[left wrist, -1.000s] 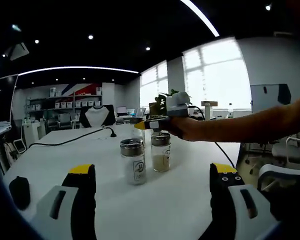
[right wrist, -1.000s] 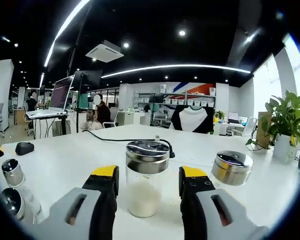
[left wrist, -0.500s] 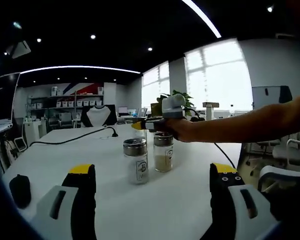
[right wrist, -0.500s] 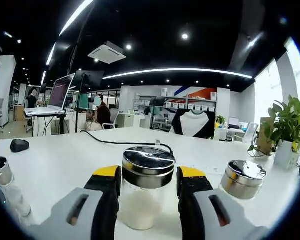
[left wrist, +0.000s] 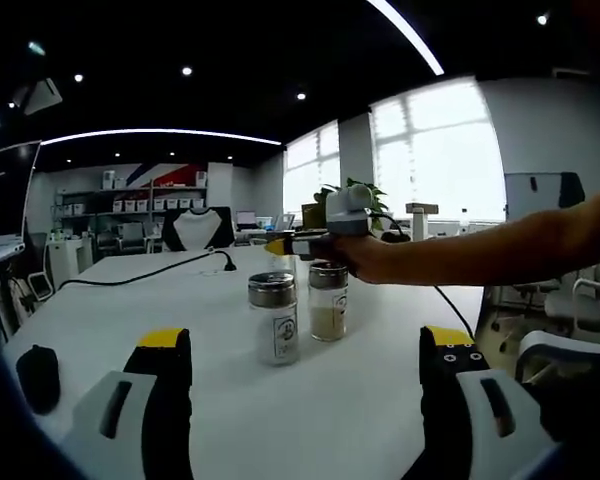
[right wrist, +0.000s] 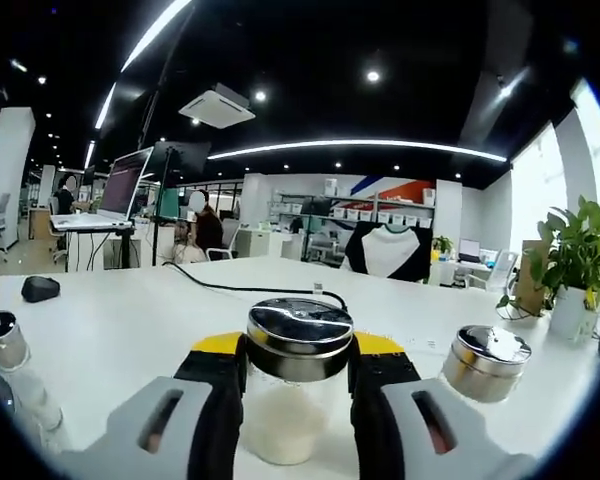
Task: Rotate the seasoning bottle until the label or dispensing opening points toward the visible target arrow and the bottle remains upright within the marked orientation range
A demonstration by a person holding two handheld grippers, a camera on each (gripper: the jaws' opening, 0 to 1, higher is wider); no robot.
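The right gripper [right wrist: 296,372] pinches a bottle [right wrist: 298,385] of white powder just under its metal cap, on the white table [right wrist: 130,320] — a grip suited to twisting it upright. The left gripper [left wrist: 300,375] hangs spread, holding nothing. 2 more bottles [left wrist: 274,318] stand near; a third bottle [right wrist: 486,362] sits just beside — little swing room. No arrow is visible.

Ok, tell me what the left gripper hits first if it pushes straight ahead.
Probably the labelled seasoning bottle, upright on the white table, roughly centred ahead of the open left gripper. Depth is unclear; a second bottle stands just behind.
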